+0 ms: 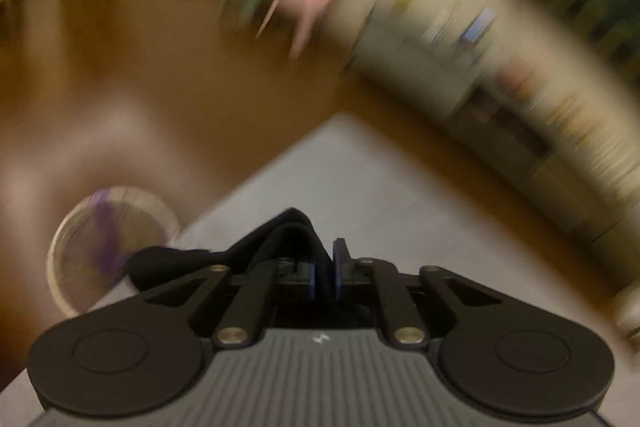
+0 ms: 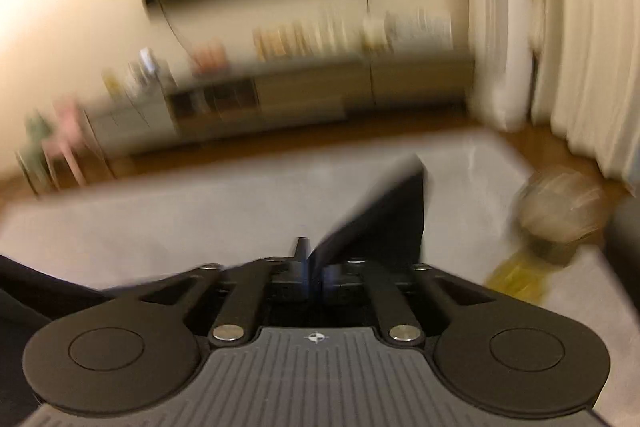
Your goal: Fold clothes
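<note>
A home living room, though blurred; a brown wooden floor (image 1: 120, 75); a long low sideboard (image 2: 304, 91) crowded with small items along a cream wall; pale curtains (image 2: 580, 27); a woven basket (image 1: 108, 247) beside the grey table (image 1: 360, 187).

— Where does the garment (image 1: 280, 239) sit?

— Pinched between the fingers of the left claw (image 1: 326, 273), above the table (image 1: 400, 207); it trails off to the left. Another part (image 2: 384, 223) rises from the right claw (image 2: 314, 267).

— And around the table?

— A basket (image 1: 108, 239) stands on the floor (image 1: 120, 75) off its left corner. Another basket (image 2: 560, 215) stands off the right corner. A low cabinet (image 2: 320, 87) runs along the wall behind.
</note>
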### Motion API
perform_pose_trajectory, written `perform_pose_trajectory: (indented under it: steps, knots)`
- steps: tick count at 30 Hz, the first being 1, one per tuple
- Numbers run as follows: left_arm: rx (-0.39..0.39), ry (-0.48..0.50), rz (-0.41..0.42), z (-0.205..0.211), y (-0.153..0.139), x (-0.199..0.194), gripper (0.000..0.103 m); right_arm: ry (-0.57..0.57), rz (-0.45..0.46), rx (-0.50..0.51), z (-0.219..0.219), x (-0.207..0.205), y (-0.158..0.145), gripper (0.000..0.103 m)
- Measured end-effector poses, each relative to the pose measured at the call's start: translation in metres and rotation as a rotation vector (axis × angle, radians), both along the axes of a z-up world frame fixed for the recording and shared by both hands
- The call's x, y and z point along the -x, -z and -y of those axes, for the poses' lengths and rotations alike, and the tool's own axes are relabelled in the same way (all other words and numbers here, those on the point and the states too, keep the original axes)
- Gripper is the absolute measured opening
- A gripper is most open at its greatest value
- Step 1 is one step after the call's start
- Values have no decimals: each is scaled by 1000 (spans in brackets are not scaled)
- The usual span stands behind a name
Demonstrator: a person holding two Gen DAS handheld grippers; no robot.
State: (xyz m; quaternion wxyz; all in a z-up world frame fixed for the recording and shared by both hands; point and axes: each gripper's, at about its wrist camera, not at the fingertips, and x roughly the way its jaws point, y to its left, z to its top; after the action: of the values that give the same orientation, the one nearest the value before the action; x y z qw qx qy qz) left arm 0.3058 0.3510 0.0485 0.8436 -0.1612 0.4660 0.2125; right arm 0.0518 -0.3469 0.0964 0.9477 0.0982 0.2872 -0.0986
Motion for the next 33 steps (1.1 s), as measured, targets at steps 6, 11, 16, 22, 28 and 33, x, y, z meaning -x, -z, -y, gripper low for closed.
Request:
perform_pose_trajectory:
  steps: [6, 11, 16, 22, 28, 33]
  knots:
    - [-75, -38, 95, 7, 28, -2, 24, 5, -40, 80, 18, -30, 47, 51]
    - [-41, 85, 165, 26, 24, 51, 30, -128, -119, 85, 6, -44, 83, 55]
    - [-55, 10, 194, 1, 24, 120, 30, -256, -217, 123, -19, -60, 109, 58]
    - [99, -225, 352, -71, 5, 227, 38, -141, -228, 194, -8, -72, 115, 57]
    - [275, -330, 332, -113, 37, 291, 40, -66, -236, 477, -34, -76, 124, 58]
    - [379, -379, 404, -138, 42, 308, 44, -207, -58, 502, -122, -38, 71, 60]
